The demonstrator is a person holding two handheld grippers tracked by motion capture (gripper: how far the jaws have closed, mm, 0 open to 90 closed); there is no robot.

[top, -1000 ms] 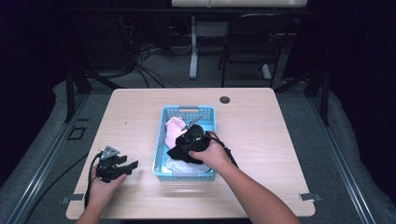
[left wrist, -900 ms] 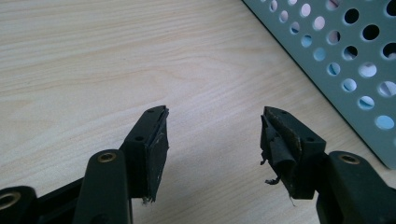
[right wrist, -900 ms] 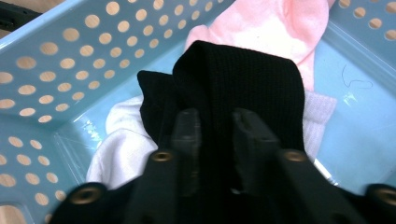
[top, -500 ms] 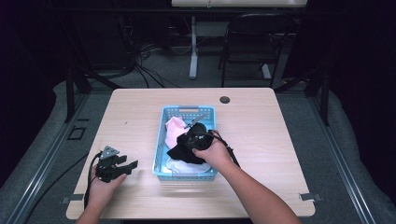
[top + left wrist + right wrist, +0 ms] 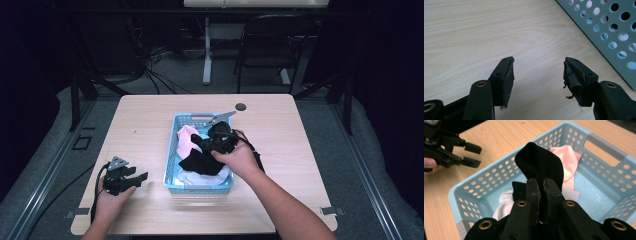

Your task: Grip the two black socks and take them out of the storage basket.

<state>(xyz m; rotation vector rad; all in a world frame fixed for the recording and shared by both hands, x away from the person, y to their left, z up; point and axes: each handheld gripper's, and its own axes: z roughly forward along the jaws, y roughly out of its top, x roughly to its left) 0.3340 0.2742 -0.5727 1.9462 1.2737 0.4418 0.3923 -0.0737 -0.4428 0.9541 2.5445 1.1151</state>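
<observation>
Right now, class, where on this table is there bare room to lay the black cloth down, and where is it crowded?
Bare wood lies right of the blue basket up to the table edge, and across the far left corner. The front left holds the left claw, open. The basket is crowded: pink cloth, white cloth, and the black cloth pinched by the right claw.

Black cloth, pinched, above basket.

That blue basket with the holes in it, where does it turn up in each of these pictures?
High view: the blue basket sits mid-table, clothes inside.
Left gripper view: its holed wall fills the upper right corner.
Right gripper view: it spans the middle, behind the fingers.
Shared landmark: the pale wooden table.
</observation>
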